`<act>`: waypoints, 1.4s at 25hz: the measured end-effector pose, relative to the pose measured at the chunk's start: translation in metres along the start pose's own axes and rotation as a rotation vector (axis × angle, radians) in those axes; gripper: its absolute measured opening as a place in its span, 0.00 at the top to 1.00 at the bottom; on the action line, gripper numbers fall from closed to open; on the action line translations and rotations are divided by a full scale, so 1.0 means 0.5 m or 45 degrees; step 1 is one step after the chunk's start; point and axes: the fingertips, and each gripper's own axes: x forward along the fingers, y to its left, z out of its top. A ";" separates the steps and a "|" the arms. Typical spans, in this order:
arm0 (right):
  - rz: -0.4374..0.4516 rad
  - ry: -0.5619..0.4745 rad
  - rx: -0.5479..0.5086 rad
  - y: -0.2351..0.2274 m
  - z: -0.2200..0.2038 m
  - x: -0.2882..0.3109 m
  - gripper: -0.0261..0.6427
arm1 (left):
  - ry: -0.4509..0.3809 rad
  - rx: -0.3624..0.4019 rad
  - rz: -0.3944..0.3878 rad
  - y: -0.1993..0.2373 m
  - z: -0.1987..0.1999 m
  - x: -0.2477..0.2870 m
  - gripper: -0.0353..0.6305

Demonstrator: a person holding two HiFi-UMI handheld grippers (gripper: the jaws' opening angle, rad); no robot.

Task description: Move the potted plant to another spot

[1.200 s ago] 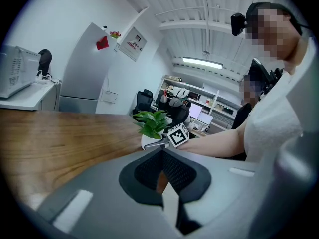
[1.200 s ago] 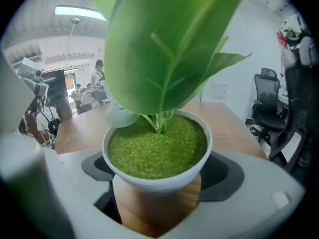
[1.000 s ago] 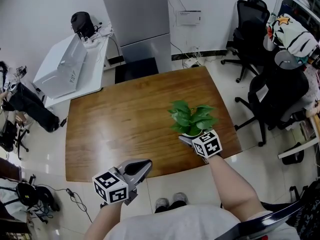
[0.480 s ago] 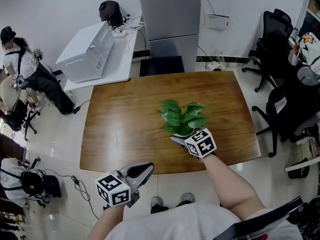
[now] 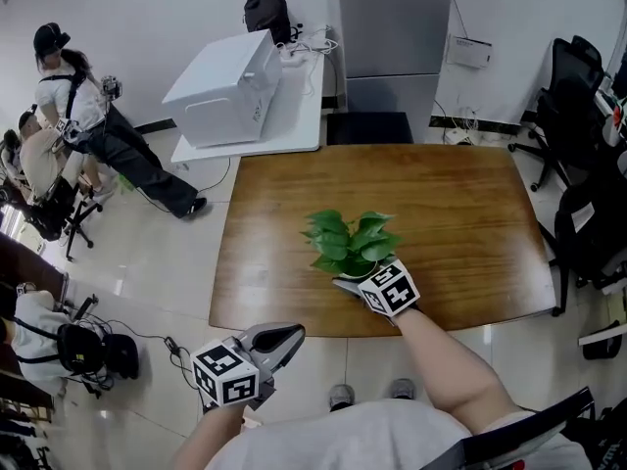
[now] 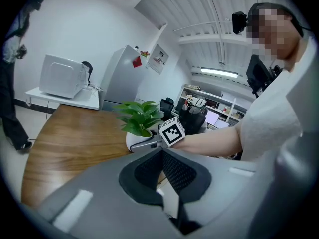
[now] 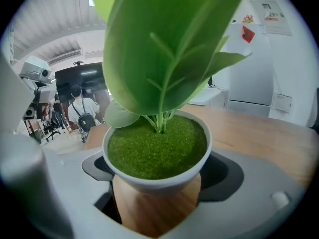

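The potted plant (image 5: 348, 243), green leaves in a white pot, is at the front left part of the brown wooden table (image 5: 460, 213). My right gripper (image 5: 355, 280) is shut on the pot, one jaw on each side of the white pot (image 7: 159, 180) just under its rim. Whether the pot rests on the wood or hangs just over it I cannot tell. My left gripper (image 5: 289, 336) is off the table, over the floor in front of its front edge, its tips touching with nothing between them. In the left gripper view the plant (image 6: 139, 116) shows ahead of the left gripper (image 6: 163, 153).
A white desk (image 5: 294, 116) with a white machine (image 5: 230, 76) stands beyond the table's far left corner, beside a grey cabinet (image 5: 392, 18). Black office chairs (image 5: 588, 213) crowd the right side. People (image 5: 69, 96) and bags (image 5: 88, 346) are on the floor at left.
My right gripper has carried the plant leftwards along the table's front edge, from the right part to left of centre. The left gripper moved left with it, still off the table.
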 end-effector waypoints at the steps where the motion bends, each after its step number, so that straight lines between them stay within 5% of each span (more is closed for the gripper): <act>1: 0.009 0.000 0.001 0.018 0.007 0.017 0.25 | -0.004 -0.005 0.009 0.012 -0.001 -0.019 0.97; 14: 0.008 0.053 -0.087 0.114 0.029 0.164 0.25 | -0.037 -0.057 0.038 0.133 -0.031 -0.153 0.97; 27: 0.100 0.011 0.005 0.124 0.027 0.132 0.17 | -0.059 -0.054 0.010 0.116 -0.023 -0.147 0.97; 35: 0.036 0.017 0.006 0.118 -0.010 0.023 0.21 | -0.097 -0.033 -0.026 0.116 -0.015 -0.138 0.97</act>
